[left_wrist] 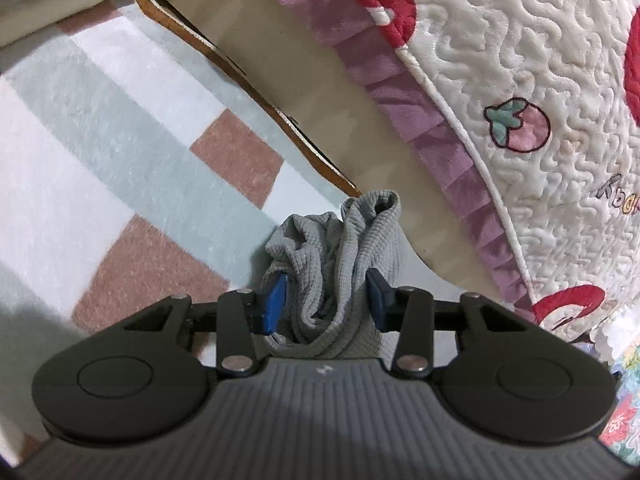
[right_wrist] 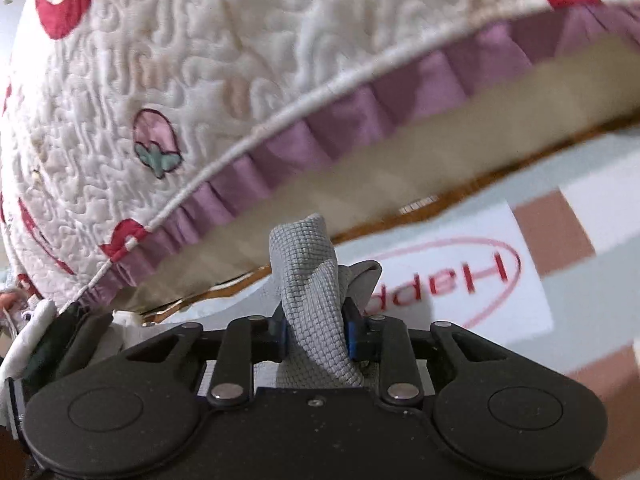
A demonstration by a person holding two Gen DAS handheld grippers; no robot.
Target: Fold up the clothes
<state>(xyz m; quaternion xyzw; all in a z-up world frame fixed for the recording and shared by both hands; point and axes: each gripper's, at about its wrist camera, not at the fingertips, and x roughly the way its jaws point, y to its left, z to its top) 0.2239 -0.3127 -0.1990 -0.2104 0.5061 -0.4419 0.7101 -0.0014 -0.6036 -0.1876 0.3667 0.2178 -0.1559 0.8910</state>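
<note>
A grey waffle-knit garment (left_wrist: 340,264) is bunched into thick vertical folds between the blue pads of the left gripper (left_wrist: 326,300). Its crumpled top edge rises above the fingertips, in front of a blanket of pale green, white and brown checks (left_wrist: 120,140). The left jaws stand at a middling width, and both pads press into the bundled cloth, so the gripper holds it.

In the right wrist view, another part of the grey waffle-knit fabric (right_wrist: 310,292) rises as a narrow, twisted strip between the blue pads of the right gripper (right_wrist: 316,334). The jaws are drawn in narrow and pinch it firmly. The strip's free end stands up and leans slightly left above the fingertips. Whether this is the same garment as the one in the left gripper cannot be told.

Beyond the garment in both views lies the checked blanket, which carries a white patch with a red oval logo (right_wrist: 452,280). A brown edge strip (left_wrist: 240,80) borders a beige band of surface. Past that hangs a cream quilted bedspread (left_wrist: 520,80) with red appliqué shapes, a small embroidered pink strawberry (left_wrist: 518,126) and a pleated purple ruffle (left_wrist: 400,92) along its piped hem.
</note>
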